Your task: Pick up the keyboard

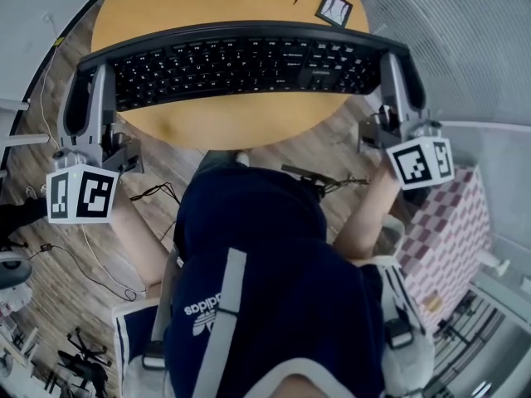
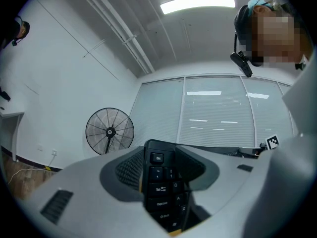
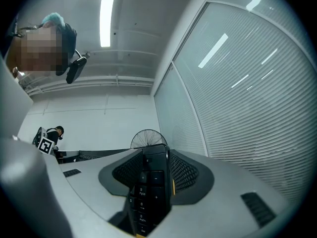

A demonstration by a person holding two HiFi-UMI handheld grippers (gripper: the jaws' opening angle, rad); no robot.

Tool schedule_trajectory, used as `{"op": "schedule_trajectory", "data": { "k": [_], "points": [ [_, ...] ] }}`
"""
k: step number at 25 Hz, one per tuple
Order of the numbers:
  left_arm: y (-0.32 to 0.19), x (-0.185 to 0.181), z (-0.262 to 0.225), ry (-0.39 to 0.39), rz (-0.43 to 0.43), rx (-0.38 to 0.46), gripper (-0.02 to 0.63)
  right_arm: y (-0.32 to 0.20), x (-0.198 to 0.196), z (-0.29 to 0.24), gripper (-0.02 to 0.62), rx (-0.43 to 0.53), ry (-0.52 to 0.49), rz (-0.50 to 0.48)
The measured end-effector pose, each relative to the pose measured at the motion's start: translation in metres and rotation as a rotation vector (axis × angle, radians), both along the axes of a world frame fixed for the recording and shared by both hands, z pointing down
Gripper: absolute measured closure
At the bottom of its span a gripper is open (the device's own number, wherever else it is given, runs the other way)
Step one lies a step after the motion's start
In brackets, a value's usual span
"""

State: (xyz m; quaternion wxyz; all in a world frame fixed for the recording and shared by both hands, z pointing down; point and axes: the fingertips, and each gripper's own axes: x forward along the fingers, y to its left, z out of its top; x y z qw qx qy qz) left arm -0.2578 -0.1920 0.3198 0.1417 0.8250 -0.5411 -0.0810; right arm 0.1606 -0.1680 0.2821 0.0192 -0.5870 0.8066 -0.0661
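A black keyboard (image 1: 241, 66) stretches left to right over the near half of a round wooden table (image 1: 224, 127), and each of its short ends is caught in a pair of tongs. The left gripper (image 1: 90, 81) is closed on the left end: in the left gripper view the Esc, Tab and Caps Lock keys sit squeezed between the two dark ribbed pads. The right gripper (image 1: 397, 69) is clamped on the right end in the same way, with the number-pad keys showing between its pads in the right gripper view. Whether the keyboard rests on the table top or hangs just above it cannot be told. The marker cube (image 1: 81, 194) of the left gripper and the marker cube (image 1: 421, 162) of the right one sit nearer the person, off the table's edge. A small white card (image 1: 333, 9) lies on the far side of the table, well apart from the keyboard. Cables (image 1: 99, 268) trail over the wooden floor at the near left, and a purple and white checked cloth (image 1: 452, 222) shows at the right. A round standing fan (image 2: 109, 131) stands by the white wall beyond the left gripper.
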Motion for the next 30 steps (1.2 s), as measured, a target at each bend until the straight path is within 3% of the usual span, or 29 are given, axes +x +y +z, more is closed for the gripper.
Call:
{"op": "schedule_trajectory", "data": {
  "k": [30],
  "points": [
    [-0.0008,0.001,0.0043,0.009,0.01,-0.009,0.405,0.0022,-0.0009,-0.0027,0.433,-0.002,0.008,0.008]
  ]
}}
